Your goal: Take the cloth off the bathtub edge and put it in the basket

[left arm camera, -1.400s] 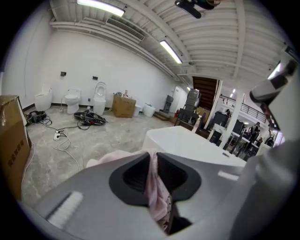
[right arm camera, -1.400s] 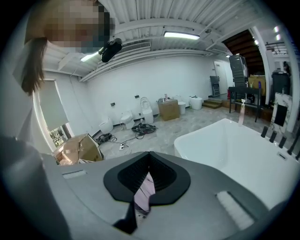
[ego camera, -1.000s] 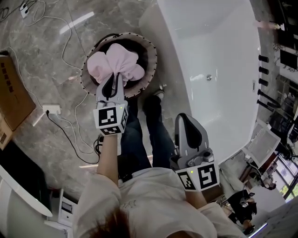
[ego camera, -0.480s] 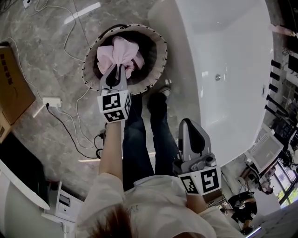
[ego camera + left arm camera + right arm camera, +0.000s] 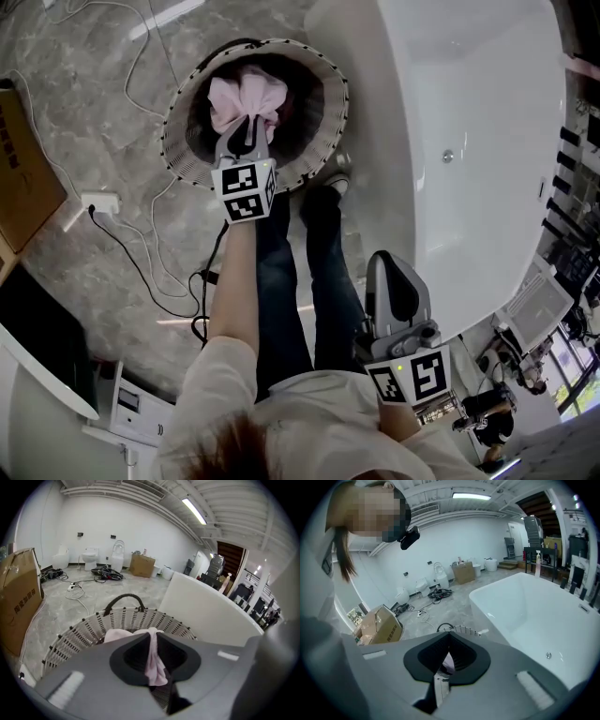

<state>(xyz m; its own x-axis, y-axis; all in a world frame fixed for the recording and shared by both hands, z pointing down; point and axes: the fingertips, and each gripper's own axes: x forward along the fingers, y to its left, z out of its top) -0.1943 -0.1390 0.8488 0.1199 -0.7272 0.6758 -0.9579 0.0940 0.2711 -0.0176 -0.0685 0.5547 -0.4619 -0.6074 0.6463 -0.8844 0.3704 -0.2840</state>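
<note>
While L gripper (image 5: 247,129) grips the pink cloth (image 5: 246,94), step: drop-off, nearly done.
Basket (image 5: 178,131): wicker, on floor left of tub; cloth bunched in its mouth, well off the tub edge.
L fingers: pinching a fold of cloth, tips over basket centre.
Next: spread L fingers, let cloth fall, lift clear w/o snagging.
R gripper (image 5: 395,267): fingers pressed together, empty, idle beside tub.
Bathtub (image 5: 403,141): visible edge bare.

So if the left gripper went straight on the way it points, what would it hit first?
Probably the inside of the basket: the left gripper, shut on the pink cloth, points down into it.
</note>
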